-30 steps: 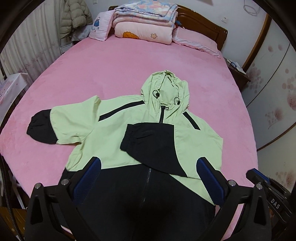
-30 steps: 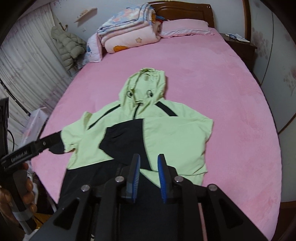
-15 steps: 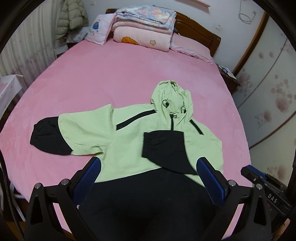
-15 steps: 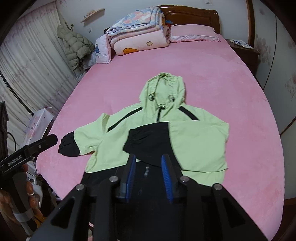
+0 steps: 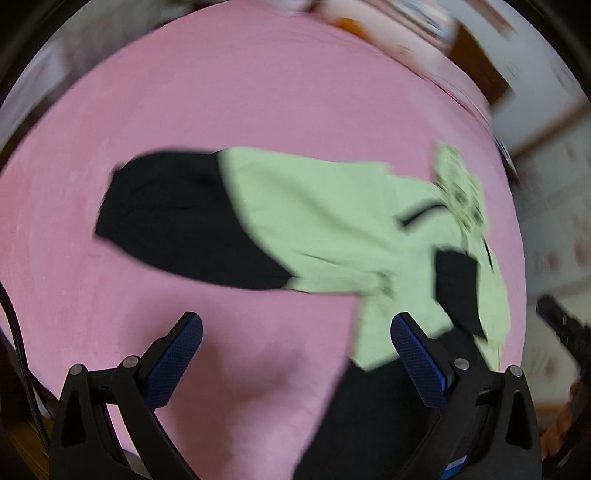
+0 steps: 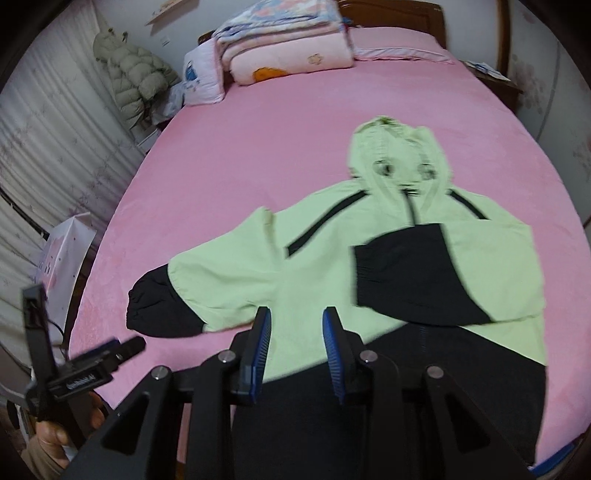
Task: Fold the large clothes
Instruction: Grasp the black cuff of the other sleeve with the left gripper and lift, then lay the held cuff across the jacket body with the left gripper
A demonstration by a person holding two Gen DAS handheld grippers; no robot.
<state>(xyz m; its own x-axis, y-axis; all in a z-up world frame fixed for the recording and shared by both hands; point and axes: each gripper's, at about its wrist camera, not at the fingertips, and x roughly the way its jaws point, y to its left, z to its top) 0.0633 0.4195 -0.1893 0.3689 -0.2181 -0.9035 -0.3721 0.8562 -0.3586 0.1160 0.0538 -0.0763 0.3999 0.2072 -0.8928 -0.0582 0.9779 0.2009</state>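
Left gripper (image 5: 295,350) hangs low over the pink bed (image 5: 258,92), its blue-padded fingers (image 5: 177,354) spread wide with nothing between them but bare sheet. Its view is smeared with blur, and it points at the jacket's outstretched sleeve (image 5: 295,221), whose black cuff (image 5: 173,218) lies flat on the bed just ahead of the tips. From the right wrist view the same tool shows at the lower left (image 6: 107,354), gripped in the person's hand (image 6: 51,435) beside the edge of the mattress, near that cuff (image 6: 159,306) but not touching it.

Right gripper (image 6: 295,347) sits above the jacket's lower front, aimed up toward the hood (image 6: 395,155). Its fingers (image 6: 258,347) stand a narrow gap apart, holding nothing; green cloth shows through the gap.

And the jacket (image 6: 369,258) itself: green and black, spread face up in the middle of the bed, hood toward the headboard (image 6: 391,11). One sleeve is already folded across the chest, black cuff (image 6: 399,273) on top; the other reaches out to the side. Folded quilts (image 6: 288,40) are stacked at the head of the bed, and a puffer coat (image 6: 133,74) hangs by the curtain (image 6: 48,140).
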